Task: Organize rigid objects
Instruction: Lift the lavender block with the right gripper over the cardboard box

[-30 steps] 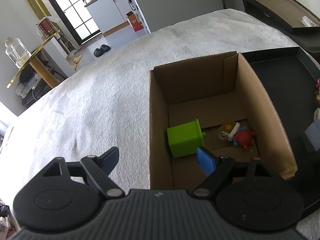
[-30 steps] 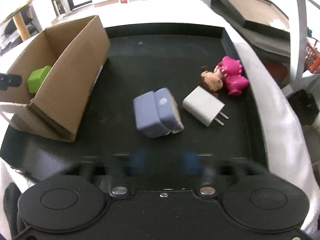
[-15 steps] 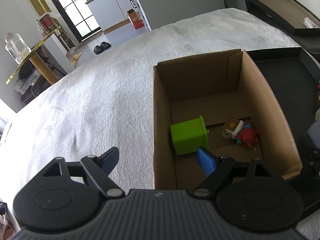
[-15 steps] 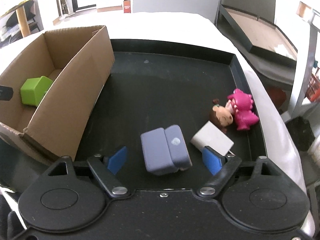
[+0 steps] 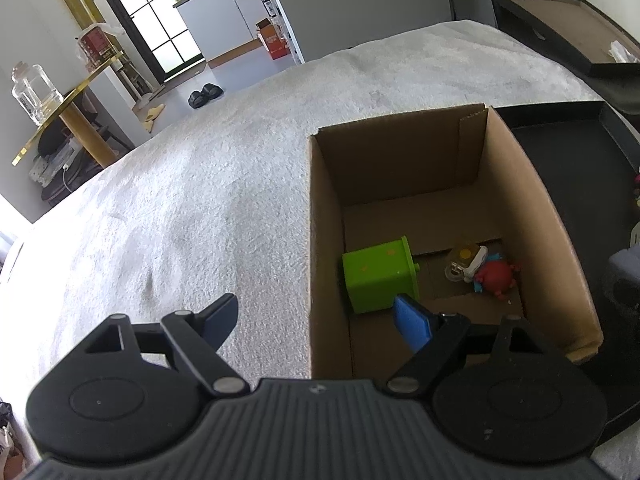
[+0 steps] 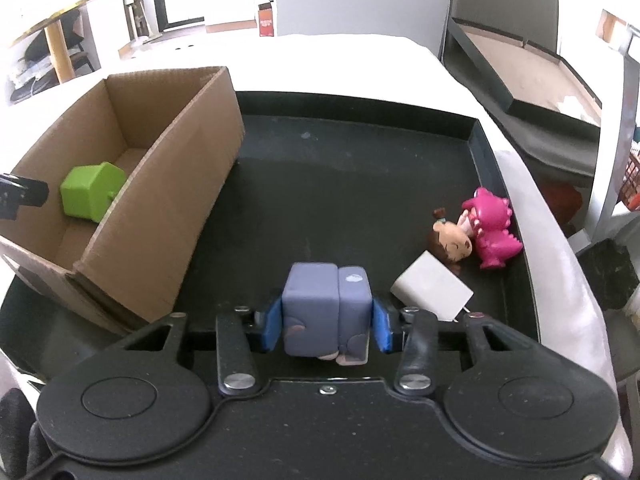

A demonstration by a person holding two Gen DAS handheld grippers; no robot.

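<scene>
The right gripper (image 6: 325, 330) is closing its jaws on the purple block toy (image 6: 325, 312). The blue pads (image 6: 382, 330) are touching the toy's two sides, so it is gripping the toy. The toy is sitting low on the black tray (image 6: 360, 160), close to the gripper, and I cannot tell if it is off the tray yet.

The left gripper (image 5: 316, 320) is waiting with its jaws wide apart. It is holding nothing. One of its fingers is hanging over the cardboard box (image 5: 532, 208) and the other is over the white blanket (image 5: 180, 200).

Some toys are already lying in the box: a green block (image 5: 378, 276) and a small red figure (image 5: 494, 274) with another little thing beside it.

Three things are waiting to go in, I think. The purple toy is one. A white plug (image 6: 432, 292) is lying just beside it on the tray. A pink doll (image 6: 480, 232) is lying near the tray's right wall, touching the plug or almost touching it.

So the job is looking partly done.
</scene>
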